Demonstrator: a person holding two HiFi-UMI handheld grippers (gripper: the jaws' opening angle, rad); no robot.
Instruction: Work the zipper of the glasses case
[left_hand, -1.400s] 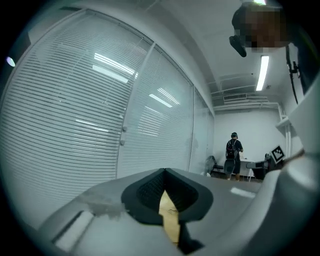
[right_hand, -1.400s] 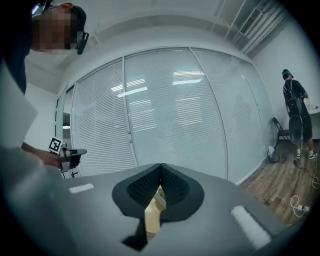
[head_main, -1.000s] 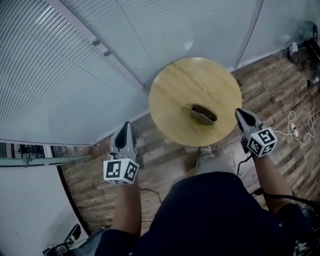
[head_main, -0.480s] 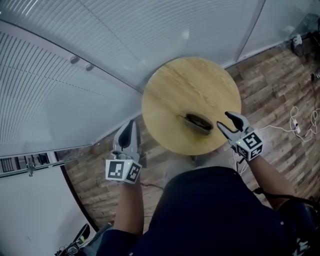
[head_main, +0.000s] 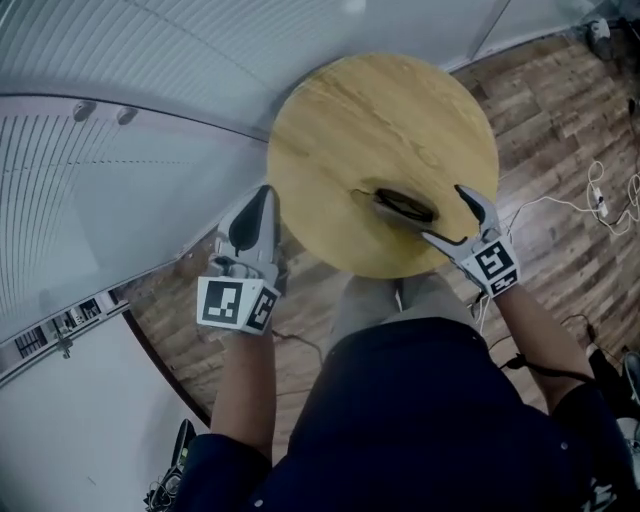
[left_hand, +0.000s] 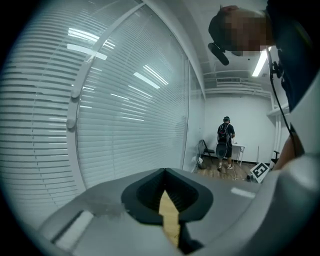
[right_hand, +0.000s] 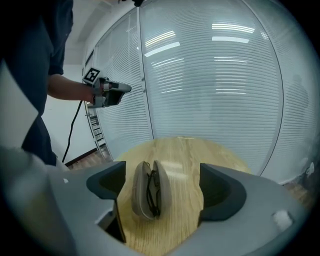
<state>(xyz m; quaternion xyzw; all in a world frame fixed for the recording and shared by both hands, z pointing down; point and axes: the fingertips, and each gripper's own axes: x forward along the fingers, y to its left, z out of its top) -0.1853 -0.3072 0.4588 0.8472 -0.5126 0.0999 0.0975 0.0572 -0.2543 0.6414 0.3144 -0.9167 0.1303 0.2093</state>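
The glasses case (head_main: 403, 204) lies on the near-right part of the round wooden table (head_main: 370, 110), close to its edge. In the right gripper view the case (right_hand: 141, 192) is parted along its seam, and a pair of dark-framed glasses (right_hand: 152, 192) shows in the gap. The right gripper (head_main: 443, 213) is at the case's right end. Its jaws have just been opening and now stand wide apart, with the case in the space ahead between them, nearer one jaw than the other; neither pad presses on it. The left gripper (head_main: 262, 195) is well apart from the case, off the table's left edge and over the wood floor (head_main: 560, 120), with its jaws closed together on nothing. Behind the table runs a wall of pale slatted blinds (head_main: 150, 60). White cables (head_main: 600, 205) trail on the floor to the right. In the left gripper view a person (left_hand: 225, 142) stands far off across the room.
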